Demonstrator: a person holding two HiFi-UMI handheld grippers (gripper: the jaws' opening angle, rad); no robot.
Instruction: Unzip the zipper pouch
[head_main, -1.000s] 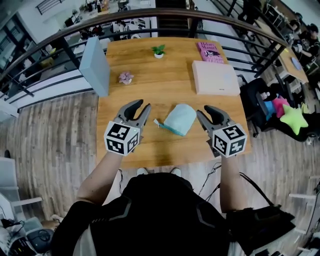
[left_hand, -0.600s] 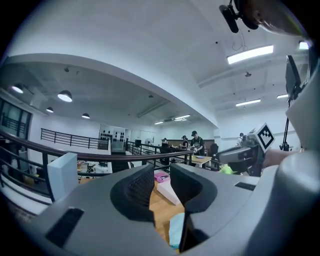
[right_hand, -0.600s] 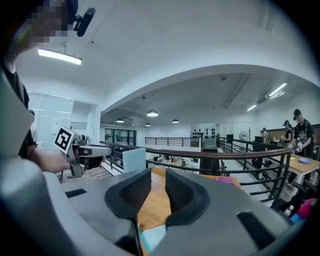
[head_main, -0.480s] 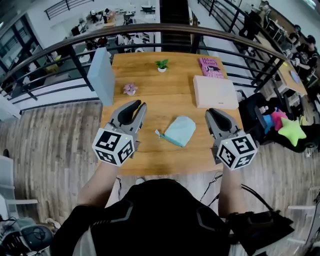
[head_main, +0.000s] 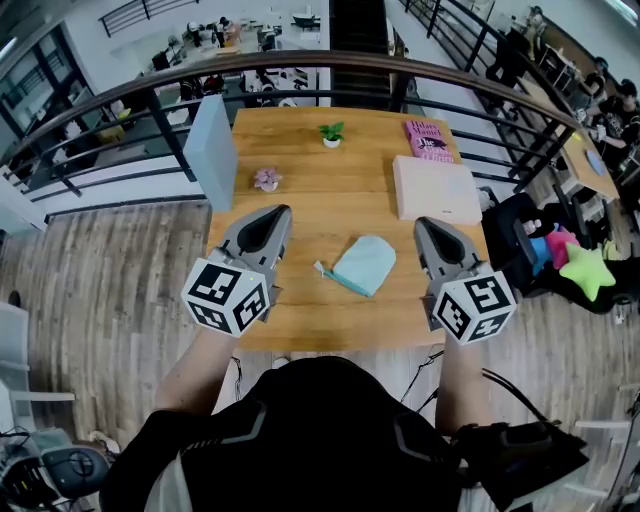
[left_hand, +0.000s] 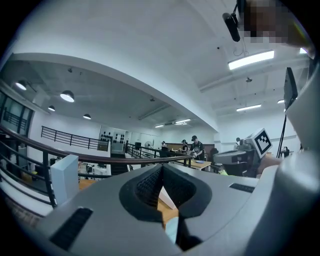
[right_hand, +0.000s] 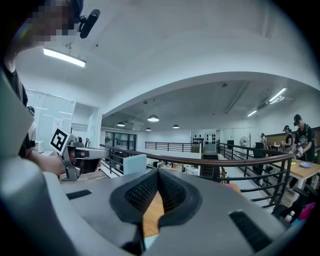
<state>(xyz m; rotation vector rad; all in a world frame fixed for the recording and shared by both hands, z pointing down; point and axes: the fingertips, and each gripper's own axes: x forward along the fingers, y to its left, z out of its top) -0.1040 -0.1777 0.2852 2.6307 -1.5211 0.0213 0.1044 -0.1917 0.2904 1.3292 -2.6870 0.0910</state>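
The pale mint fabric zipper pouch (head_main: 365, 264), soft and rounded at its far end, lies flat on the rectangular table (head_main: 300, 170) of warm, streaked wood, near the front edge and about midway across. A darker teal zipper strip runs along its near side, and a small pull tab (head_main: 320, 268) sticks out at the left end.

The left gripper (head_main: 283, 211) and the right gripper (head_main: 424, 222) are held above the table on either side of the pouch, clear of it. Both are smooth grey moulded plastic with curved jaws lined in black ribbed pads, and each carries a cube of black-and-white square markers at the back. Both pairs of jaws have just been closing. Their tips now meet with nothing between them, and only wood grain shows through the oval gap behind the pads.

Farther back stand an upright pale blue slab-like box (head_main: 213, 150), a tiny potted plant (head_main: 331, 133), a small pink flower ornament (head_main: 267, 179), a flat white box (head_main: 437, 188) and a pink book (head_main: 428, 140). A dark curved metal railing (head_main: 300, 62) runs behind the table.
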